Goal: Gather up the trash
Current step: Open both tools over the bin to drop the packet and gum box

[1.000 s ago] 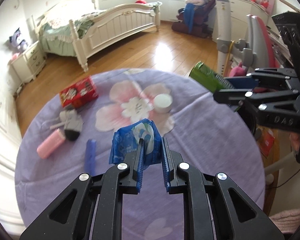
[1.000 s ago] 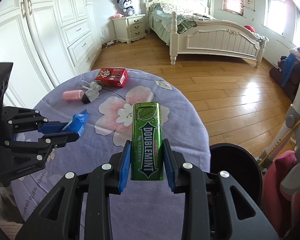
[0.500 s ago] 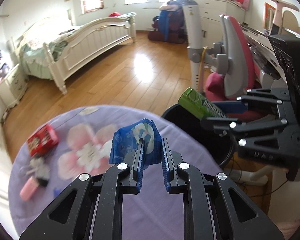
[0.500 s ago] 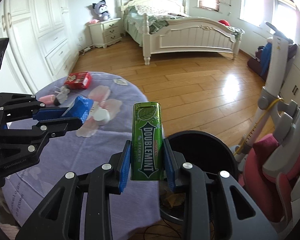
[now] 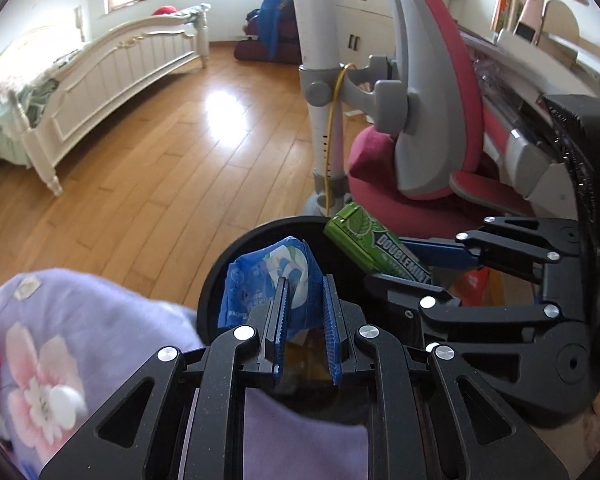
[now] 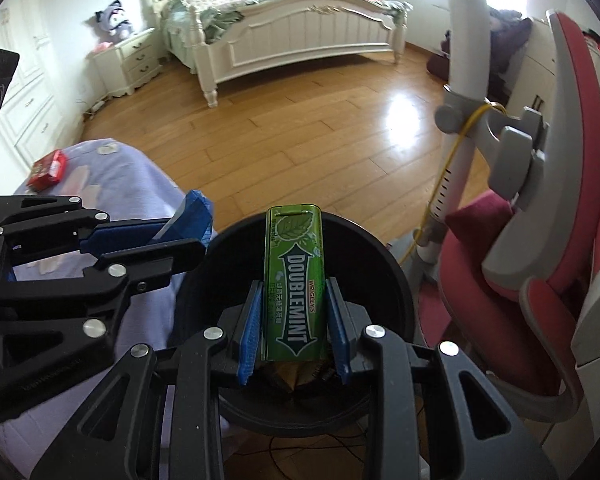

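Observation:
My left gripper [image 5: 304,292] is shut on a blue crumpled wrapper [image 5: 256,276] and holds it over the black round bin [image 5: 228,256]. My right gripper [image 6: 294,312] is shut on a green Doublemint gum pack [image 6: 296,280], upright above the same bin [image 6: 396,280]. Each gripper shows in the other's view: the right one [image 5: 432,276] with the gum pack [image 5: 364,240], the left one [image 6: 188,236] with the wrapper [image 6: 196,212]. Trash lies at the bin's bottom [image 6: 296,376].
The round table with a purple flowered cloth [image 5: 100,320] stands left of the bin, with a red box [image 6: 48,168] and a white round lid [image 5: 66,400] on it. A pink-grey chair [image 5: 428,120] and a white lamp pole [image 5: 320,80] stand right behind the bin.
Both grippers have swung right, away from the table, and now hold their items over the black bin. Both stay shut on what they hold.

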`<control>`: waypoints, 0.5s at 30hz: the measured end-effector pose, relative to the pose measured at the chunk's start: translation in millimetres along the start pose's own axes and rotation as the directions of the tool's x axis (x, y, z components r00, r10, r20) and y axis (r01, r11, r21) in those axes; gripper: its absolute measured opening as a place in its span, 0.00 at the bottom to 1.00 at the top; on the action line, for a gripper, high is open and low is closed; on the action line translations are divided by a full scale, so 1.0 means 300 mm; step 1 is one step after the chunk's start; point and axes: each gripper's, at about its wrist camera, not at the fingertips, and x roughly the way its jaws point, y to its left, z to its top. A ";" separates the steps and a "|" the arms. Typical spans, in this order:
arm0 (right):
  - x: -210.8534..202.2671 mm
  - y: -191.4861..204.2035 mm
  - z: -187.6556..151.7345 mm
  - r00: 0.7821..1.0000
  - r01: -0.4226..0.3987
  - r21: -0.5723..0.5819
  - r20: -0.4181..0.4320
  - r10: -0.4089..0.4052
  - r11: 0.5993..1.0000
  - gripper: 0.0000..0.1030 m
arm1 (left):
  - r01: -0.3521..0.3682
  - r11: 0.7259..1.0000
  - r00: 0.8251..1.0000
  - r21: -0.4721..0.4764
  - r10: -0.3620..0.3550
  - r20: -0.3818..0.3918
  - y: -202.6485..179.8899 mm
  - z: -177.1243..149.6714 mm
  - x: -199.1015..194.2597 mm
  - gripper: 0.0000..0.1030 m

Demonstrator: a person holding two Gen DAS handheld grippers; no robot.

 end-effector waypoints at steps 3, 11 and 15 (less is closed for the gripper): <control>0.023 -0.031 0.005 1.000 0.019 0.025 -0.011 -0.018 1.000 0.34 | -0.038 0.999 0.999 0.006 0.037 0.010 -0.014 0.015 0.025 0.21; 0.006 -0.074 0.015 0.999 0.052 0.083 0.011 -0.053 0.995 0.62 | -0.115 0.992 0.991 -0.056 0.118 0.058 0.036 0.019 -0.016 0.51; -0.023 -0.033 0.030 0.998 0.047 0.060 0.039 -0.049 0.997 0.63 | -0.176 0.983 0.980 -0.058 0.181 0.083 0.062 -0.014 -0.087 0.51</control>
